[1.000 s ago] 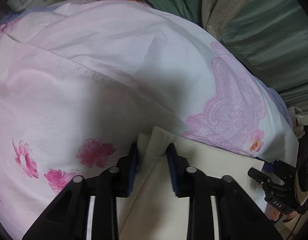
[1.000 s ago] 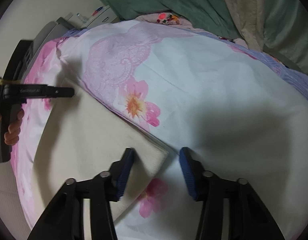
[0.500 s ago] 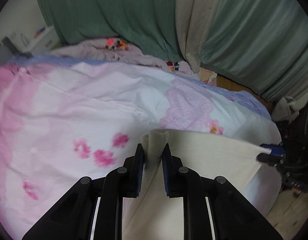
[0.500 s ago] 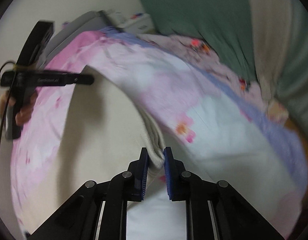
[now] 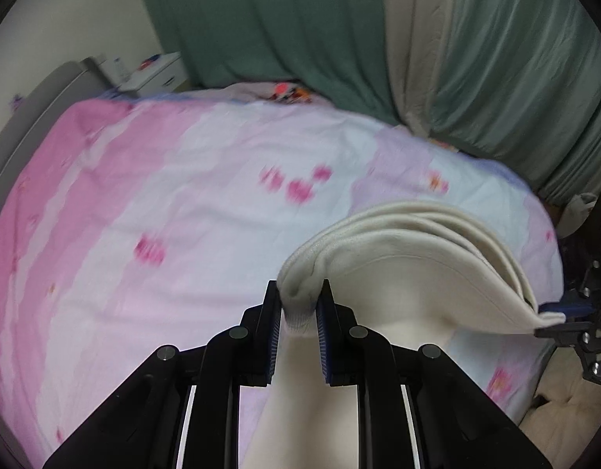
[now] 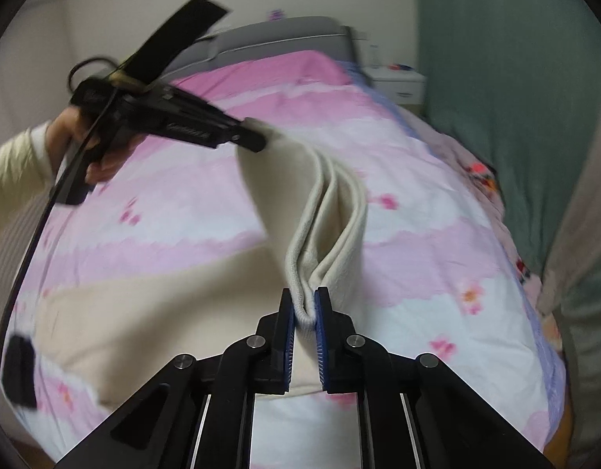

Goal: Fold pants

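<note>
Both claws, left gripper (image 5: 298, 312) and right gripper (image 6: 303, 312), are pinching the cream pants (image 5: 417, 242) mid-frame, lifting an edge; next I'd guess carrying it over the bedspread (image 5: 144, 195) to fold.

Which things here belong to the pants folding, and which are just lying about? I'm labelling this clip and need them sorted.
Part of the job:
- cream pants, lifted off the bed
- left gripper, jaws shut on one corner
- right gripper, jaws shut on the other corner

Just lying about:
- floral bedspread
- green curtains
- crumpled patterned cloth
- white nightstand
</note>
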